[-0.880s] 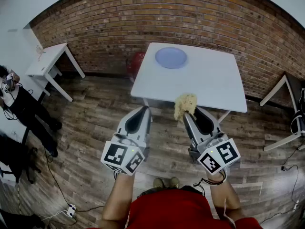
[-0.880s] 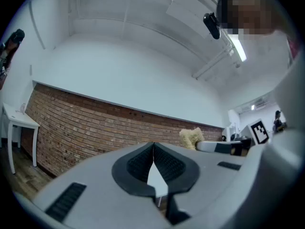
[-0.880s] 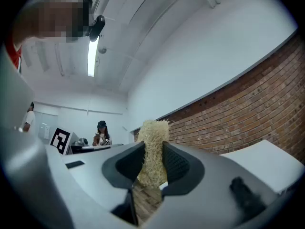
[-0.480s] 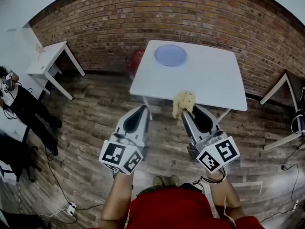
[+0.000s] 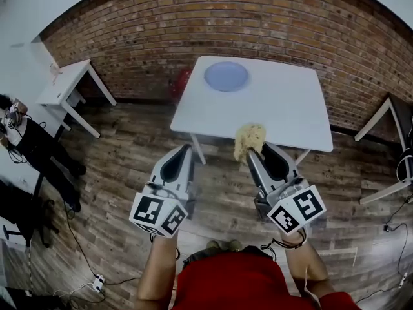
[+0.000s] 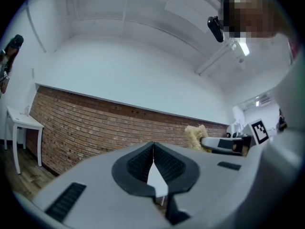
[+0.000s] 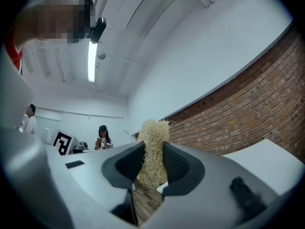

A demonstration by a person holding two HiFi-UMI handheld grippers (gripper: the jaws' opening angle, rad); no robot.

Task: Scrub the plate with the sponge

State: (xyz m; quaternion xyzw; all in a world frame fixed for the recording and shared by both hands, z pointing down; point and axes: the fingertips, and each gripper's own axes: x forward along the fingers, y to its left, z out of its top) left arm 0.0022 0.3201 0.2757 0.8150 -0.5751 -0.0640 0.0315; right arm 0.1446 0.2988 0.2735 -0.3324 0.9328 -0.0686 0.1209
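Currently right tongs (image 5: 253, 152) clamp the straw-yellow fibrous sponge (image 5: 249, 138); left tongs (image 5: 183, 150) together, empty. I note the round pale-blue plate (image 5: 226, 76) ahead-left of the sponge, across the white worktop (image 5: 284, 112).

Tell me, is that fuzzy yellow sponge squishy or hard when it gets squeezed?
Probably squishy: the sponge looks pinched narrower where the right gripper clamps it, and puffs out above. Likely light too, since it stands up from the jaws without drooping. Its rough, fibrous surface should grip rather than slip.
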